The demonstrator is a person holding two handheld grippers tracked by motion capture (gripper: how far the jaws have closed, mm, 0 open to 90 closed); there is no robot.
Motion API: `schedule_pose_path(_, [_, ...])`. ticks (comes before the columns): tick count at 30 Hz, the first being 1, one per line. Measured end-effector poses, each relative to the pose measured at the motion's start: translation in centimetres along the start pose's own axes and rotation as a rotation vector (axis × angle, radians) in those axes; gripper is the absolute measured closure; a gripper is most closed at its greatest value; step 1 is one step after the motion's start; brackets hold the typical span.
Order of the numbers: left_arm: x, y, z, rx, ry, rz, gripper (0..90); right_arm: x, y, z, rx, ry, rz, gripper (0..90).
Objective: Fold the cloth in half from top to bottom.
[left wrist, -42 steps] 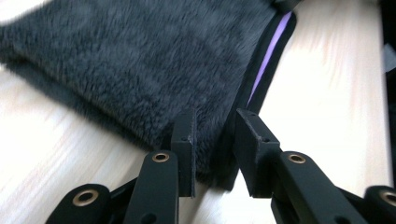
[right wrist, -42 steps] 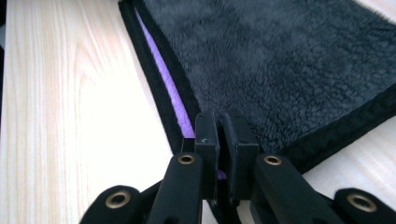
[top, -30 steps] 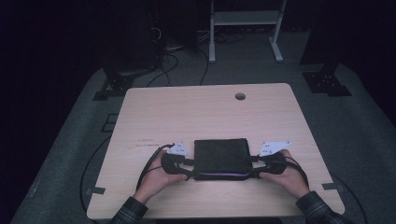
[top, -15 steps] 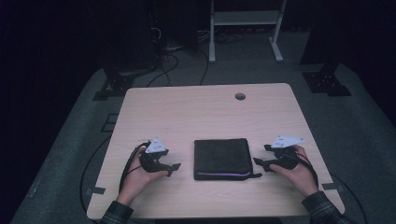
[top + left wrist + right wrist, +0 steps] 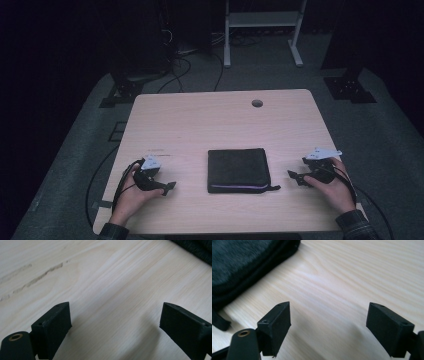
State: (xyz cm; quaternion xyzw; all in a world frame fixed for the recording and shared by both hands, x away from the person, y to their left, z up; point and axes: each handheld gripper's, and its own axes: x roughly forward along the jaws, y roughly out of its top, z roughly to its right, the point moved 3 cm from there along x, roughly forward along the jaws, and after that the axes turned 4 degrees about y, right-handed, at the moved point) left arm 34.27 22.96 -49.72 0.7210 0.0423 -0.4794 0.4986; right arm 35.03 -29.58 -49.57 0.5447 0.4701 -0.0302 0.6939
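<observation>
- Two grippers, both empty: your left gripper (image 5: pixel 169 187) and right gripper (image 5: pixel 293 176) each sit well apart from the black zip pouch (image 5: pixel 238 169), one on either side.
- Jaws on both have just been opening. The gripper views show wide gaps with only bare table (image 5: pixel 200 120) wood between the pads, nothing held.
- Pouch lies flat near the front middle of the table, square to the edge, zipper side toward you. A purple line runs along that front edge, and the zip pull (image 5: pixel 274 188) sticks out at the front right corner.
- Right gripper view: pouch edge (image 5: pixel 249 267) at top left, fuzzy fabric, rounded seam. Left gripper view: just a dark corner (image 5: pixel 197 247) of it at top right.
- Handling guess: light and soft, fabric shell, will sag or fold if you lift it from one corner. Not fragile. Surface looks grippy enough, so slip is unlikely.
- Where to hold: pinch the side edges at mid-height, one gripper per side, jaws over the seam so they bite the stiff piping rather than loose cloth.
- To unzip, pin the left front corner down with your left and take the pull with your right.
</observation>
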Motion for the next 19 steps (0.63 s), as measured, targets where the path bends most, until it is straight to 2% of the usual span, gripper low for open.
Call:
schedule_pose_path(5, [-0.1,-0.6,-0.3,0.01,0.021,0.014,5.5,0.0,-0.9,0.4,0.021,-0.018,-0.032,15.8])
schedule_pose_path(8, [-0.1,-1.0,-0.4,0.011,0.018,0.041,0.4,0.0,-1.2,0.6,0.048,-0.012,-0.019,13.2])
schedule_pose_path(10, [-0.1,-1.2,-0.4,0.017,0.016,0.051,0.0,0.0,-1.5,0.7,0.042,-0.012,0.01,11.8])
schedule_pose_path(19, [-0.1,-1.2,-0.1,0.006,0.024,0.054,0.0,0.0,-1.5,0.7,0.046,-0.016,0.011,11.4])
